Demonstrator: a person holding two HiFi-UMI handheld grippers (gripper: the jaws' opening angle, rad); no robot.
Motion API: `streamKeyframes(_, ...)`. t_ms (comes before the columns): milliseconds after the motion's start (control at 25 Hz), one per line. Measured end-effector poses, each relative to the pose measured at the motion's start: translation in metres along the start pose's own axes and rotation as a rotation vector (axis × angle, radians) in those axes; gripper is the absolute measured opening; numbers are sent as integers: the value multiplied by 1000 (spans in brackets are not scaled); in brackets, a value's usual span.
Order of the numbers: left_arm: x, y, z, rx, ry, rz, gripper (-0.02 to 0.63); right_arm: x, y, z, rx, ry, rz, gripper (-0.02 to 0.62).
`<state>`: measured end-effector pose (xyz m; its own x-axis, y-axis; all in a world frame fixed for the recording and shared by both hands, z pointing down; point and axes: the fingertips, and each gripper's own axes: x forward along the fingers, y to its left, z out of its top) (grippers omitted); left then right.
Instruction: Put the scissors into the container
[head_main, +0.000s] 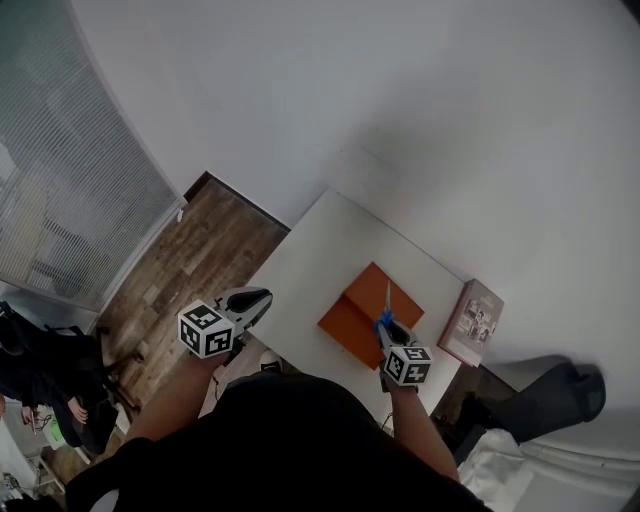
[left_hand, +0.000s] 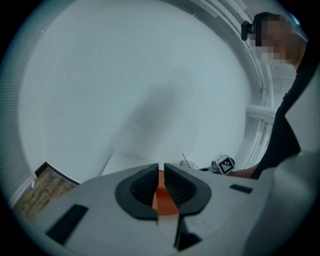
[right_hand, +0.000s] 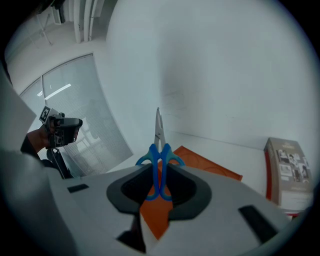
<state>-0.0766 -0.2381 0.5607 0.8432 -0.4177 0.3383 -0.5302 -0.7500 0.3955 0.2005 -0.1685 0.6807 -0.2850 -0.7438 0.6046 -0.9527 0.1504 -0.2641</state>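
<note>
Got the blue-handled scissors clamped by the handles in the right tool, blades pointing away, held over the orange container on the white worktop, left tool pinched nearly closed on nothing, off by the worktop's left edge

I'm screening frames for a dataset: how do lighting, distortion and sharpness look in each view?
Head view: soft even light, blinds bowed by the lens. Left gripper view: heavy fisheye, dark corners, a faint shadow on the wall, a mosaic patch top right. Right gripper view: same dark rim; scissors sharp.
</note>
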Motion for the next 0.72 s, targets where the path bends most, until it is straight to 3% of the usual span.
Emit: streamKeyframes(720, -8, 8, -3, -10, 9, 16, 40, 35, 13, -63, -105, 229, 22, 87)
